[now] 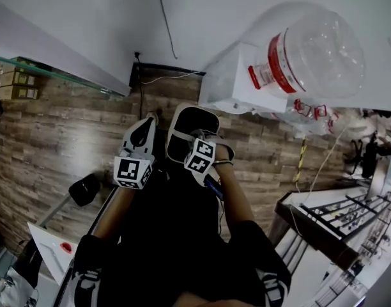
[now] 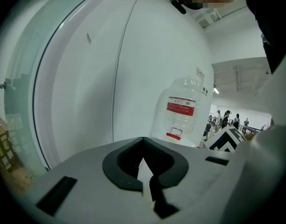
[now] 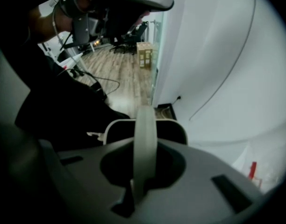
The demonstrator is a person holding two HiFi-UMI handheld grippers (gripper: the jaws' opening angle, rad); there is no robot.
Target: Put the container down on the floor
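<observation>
A small container (image 1: 184, 128) with a white rim and a dark inside hangs above the wood floor (image 1: 55, 146), in front of the person's legs. My right gripper (image 1: 199, 144) is shut on its white handle band (image 3: 145, 139), which runs up between the jaws to the container's rim (image 3: 147, 124). My left gripper (image 1: 146, 125) is just left of the container. I cannot tell whether it touches it. In the left gripper view the left gripper (image 2: 145, 177) has its jaws together with nothing between them.
A clear water bottle (image 1: 310, 50) with a red label sits upside down on a white dispenser (image 1: 230, 85) against the white wall; the bottle (image 2: 180, 111) also shows ahead of the left gripper. A glass partition (image 1: 48, 72) and cartons (image 1: 13, 85) stand left, a dark rack (image 1: 329, 226) right.
</observation>
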